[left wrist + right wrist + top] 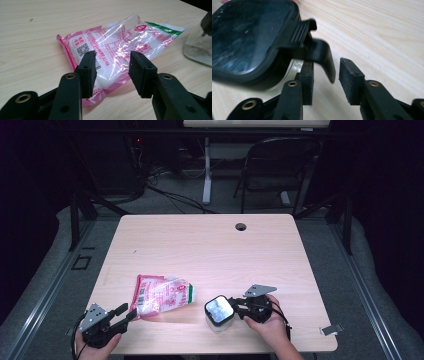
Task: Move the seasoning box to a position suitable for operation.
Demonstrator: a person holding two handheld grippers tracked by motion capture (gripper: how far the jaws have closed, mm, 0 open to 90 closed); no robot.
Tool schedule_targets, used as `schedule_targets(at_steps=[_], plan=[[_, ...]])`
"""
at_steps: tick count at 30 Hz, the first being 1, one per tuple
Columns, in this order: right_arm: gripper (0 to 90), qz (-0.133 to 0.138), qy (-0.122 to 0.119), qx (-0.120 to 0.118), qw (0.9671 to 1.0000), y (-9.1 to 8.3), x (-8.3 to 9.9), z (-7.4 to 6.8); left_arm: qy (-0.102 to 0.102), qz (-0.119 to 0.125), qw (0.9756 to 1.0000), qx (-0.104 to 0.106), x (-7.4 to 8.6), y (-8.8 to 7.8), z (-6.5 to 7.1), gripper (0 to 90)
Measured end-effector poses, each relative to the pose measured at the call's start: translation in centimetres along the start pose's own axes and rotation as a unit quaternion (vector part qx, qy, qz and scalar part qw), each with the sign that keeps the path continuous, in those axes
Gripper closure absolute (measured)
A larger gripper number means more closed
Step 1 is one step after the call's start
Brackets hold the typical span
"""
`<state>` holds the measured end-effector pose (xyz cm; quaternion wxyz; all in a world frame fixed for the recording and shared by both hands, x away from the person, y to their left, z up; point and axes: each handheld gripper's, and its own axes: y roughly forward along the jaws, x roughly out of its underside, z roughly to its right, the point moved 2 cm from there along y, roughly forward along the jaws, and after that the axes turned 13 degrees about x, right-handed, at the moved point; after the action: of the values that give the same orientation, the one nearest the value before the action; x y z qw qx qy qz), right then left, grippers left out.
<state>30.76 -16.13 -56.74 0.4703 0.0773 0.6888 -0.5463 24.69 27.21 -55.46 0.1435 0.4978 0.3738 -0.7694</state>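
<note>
A pink and clear plastic bag (162, 295) holding white powder lies flat near the front left of the wooden table (210, 250). My left gripper (127, 312) points at its near corner. In the left gripper view the jaws (113, 71) stand open on either side of the bag's (117, 45) lower edge, and the pads do not press it. A clear container with a black lid (219, 311) stands to the bag's right. My right gripper (235, 306) is open against its right side, with the lid's black latch (322, 55) between the parted pads.
A cable hole (241, 226) sits near the table's far edge. A small metal clip (331, 330) lies at the front right corner. A folding chair (280, 165) and desk legs stand beyond the table. Both hands are close to the front edge.
</note>
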Motion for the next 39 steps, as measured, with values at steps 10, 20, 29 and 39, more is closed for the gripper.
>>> schedule_targets(at_steps=[10, 20, 29, 39], plan=[[62.8, -0.009, -0.012, 0.017, 0.9997, -2.9, 0.2, 0.6, 0.001, -0.006, 0.9998, 0.02, -0.5, 0.7, 0.6, 57.0], [64.9, -0.038, 0.004, 0.02, 0.9991, -5.2, -1.4, 1.2, -0.012, -0.022, 0.996, 0.085, -3.6, 2.6, 2.4, 57.1], [65.0, -0.051, 0.006, 0.027, 0.9983, -5.3, -4.6, 0.8, 0.042, -0.043, 0.9895, 0.132, -8.5, 6.4, 4.8, 63.0], [63.8, -0.07, -0.016, 0.01, 0.9974, -4.7, -8.2, -1.0, 0.051, -0.071, 0.9832, 0.16, -10.6, 10.2, 6.6, 62.4]])
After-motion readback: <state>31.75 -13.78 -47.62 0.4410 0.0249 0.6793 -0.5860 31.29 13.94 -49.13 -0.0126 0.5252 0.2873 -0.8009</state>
